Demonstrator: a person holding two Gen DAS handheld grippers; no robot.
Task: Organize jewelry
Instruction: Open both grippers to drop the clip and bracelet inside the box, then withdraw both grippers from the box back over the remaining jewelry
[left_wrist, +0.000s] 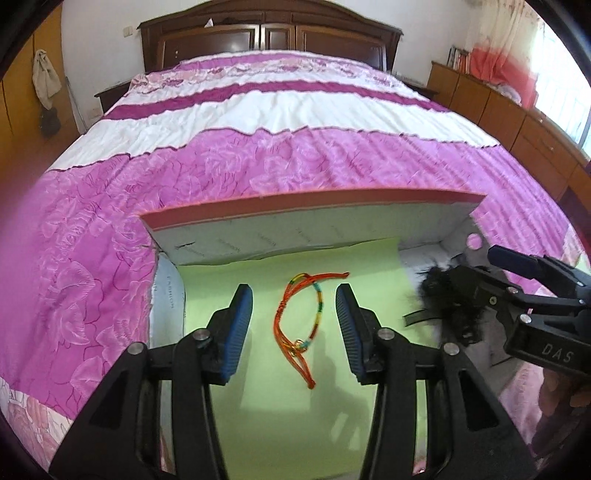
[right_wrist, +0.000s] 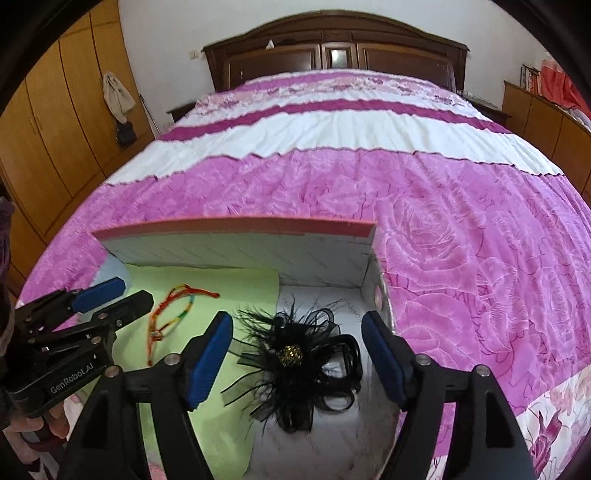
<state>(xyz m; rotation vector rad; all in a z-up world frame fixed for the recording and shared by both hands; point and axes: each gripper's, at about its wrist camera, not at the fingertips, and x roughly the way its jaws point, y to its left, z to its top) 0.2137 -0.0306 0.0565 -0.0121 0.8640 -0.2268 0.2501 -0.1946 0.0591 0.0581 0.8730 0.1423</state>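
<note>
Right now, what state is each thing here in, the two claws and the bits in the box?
Left gripper: open, empty, straddling the bracelet.
Right gripper: open, empty, around the feather piece.
Woven bracelet: lying loose on the green paper.
Black feather hair accessory: lying on the box floor, ungripped.
Box: open, on the bed.

A home bedroom: quilted bed (right_wrist: 332, 155), headboard (right_wrist: 336, 51), wardrobes (right_wrist: 55, 122).

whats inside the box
A braided bracelet on green paper and a black feather flower on the bare box floor. What the paper covers is hidden.
</note>
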